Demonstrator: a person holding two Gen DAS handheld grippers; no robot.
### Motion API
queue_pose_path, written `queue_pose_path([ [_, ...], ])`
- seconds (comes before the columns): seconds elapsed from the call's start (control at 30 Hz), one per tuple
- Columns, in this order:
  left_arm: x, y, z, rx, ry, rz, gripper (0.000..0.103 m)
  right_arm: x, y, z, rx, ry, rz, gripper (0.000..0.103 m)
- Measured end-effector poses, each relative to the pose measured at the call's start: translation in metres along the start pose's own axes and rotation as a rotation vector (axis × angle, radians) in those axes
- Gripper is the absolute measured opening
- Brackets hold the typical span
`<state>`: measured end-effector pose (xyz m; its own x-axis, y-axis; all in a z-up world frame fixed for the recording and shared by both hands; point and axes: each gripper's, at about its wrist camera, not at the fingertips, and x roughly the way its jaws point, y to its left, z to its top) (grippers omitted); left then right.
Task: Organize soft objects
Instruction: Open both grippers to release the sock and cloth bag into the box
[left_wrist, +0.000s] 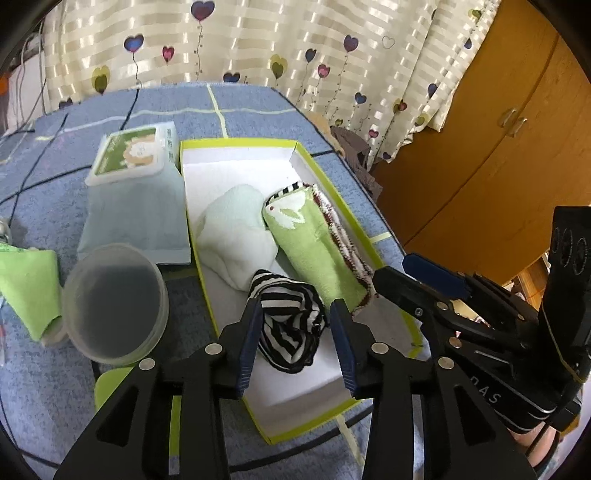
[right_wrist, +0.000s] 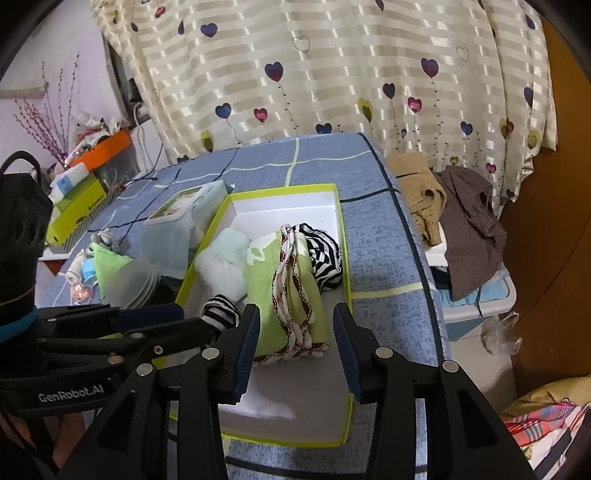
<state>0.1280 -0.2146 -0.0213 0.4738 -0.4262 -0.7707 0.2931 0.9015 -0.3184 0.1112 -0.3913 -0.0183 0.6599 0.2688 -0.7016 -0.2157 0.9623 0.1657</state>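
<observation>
Two hand-held grippers hung over an open green-rimmed box (left_wrist: 373, 254) on a blue checked bed (left_wrist: 258, 107). Left hand-held gripper (left_wrist: 293, 325) had its jaws apart w/ a rolled striped sock (left_wrist: 291, 325) lying between them on the box floor; pads looked clear of the cloth, nothing gripped. Right hand-held gripper (right_wrist: 295, 336) also stood open, straddling the near end of a green towel roll (right_wrist: 284, 291) w/o pressing it.

Inside the box, left to right: a white roll (left_wrist: 236, 240), the green roll, a red-trimmed cloth (left_wrist: 343, 240) against the right wall.

Left wrist view alone showed a wooden wardrobe (left_wrist: 498, 147) and a round plastic tub (left_wrist: 114, 306) seen from above, beside a tissue pack (left_wrist: 129, 155). Right wrist view alone showed a second striped piece (right_wrist: 325, 258) behind the green roll, brown clothes (right_wrist: 465, 229) heaped beside the bed, and an orange box (right_wrist: 107, 147) far left.
</observation>
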Motion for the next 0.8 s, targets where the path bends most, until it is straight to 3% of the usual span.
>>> queue_pose_path([
  [0.43, -0.059, -0.003, -0.013, 0.031, -0.119, -0.035, 0.039, -0.044, 0.028, -0.003, -0.027, -0.054, -0.022, 0.045],
  [0.8, -0.104, 0.018, -0.028, 0.001, -0.213, -0.057, 0.039, -0.066, 0.067, -0.002, -0.058, -0.086, -0.032, 0.049],
])
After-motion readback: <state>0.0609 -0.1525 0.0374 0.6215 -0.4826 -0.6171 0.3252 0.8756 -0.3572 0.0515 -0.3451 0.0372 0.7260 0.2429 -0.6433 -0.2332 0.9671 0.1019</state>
